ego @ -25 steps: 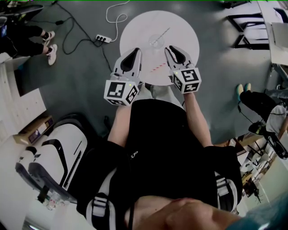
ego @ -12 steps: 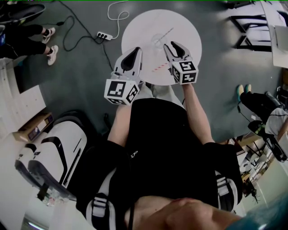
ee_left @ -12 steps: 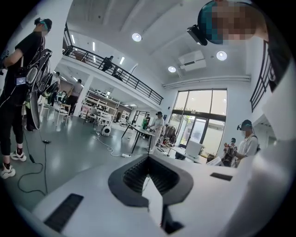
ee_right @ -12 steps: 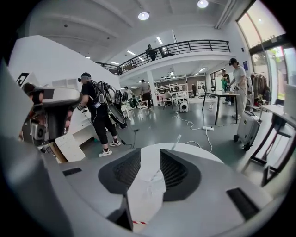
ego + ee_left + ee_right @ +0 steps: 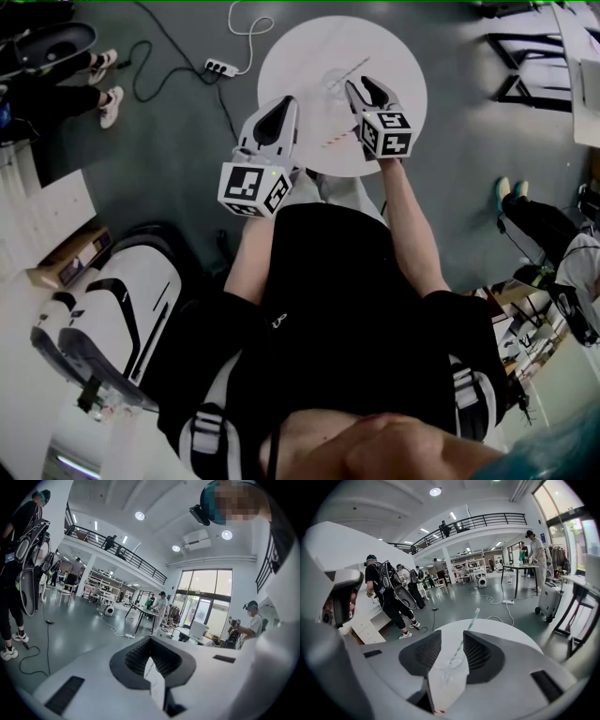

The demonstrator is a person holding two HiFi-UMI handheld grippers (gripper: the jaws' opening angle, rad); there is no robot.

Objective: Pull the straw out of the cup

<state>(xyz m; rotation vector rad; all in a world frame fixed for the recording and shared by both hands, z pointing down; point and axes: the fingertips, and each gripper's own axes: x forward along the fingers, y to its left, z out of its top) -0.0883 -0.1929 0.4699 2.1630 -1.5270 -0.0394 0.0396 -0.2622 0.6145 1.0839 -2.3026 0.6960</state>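
A clear cup (image 5: 337,82) stands on the round white table (image 5: 403,56), and a green-striped straw (image 5: 353,67) leans out of it to the upper right. My right gripper (image 5: 364,86) sits just short of the cup; its jaws have just been opening and grip nothing. In the right gripper view the cup (image 5: 451,663) and straw (image 5: 471,620) show through the gap of the right gripper (image 5: 451,634), beyond its tips. My left gripper (image 5: 284,105) hovers over the table's near left edge, shut and holding nothing; in its own view the left gripper (image 5: 150,641) has its tips together.
A red-striped straw (image 5: 330,141) lies on the table near its front edge. On the floor are a power strip (image 5: 217,67) with cables, a seated person's feet (image 5: 108,98) at left, and white backpack gear (image 5: 112,319). A black frame (image 5: 525,56) stands at upper right.
The right gripper has moved forward and down toward the cup, and its jaws have spread apart. The left gripper has stayed where it was.
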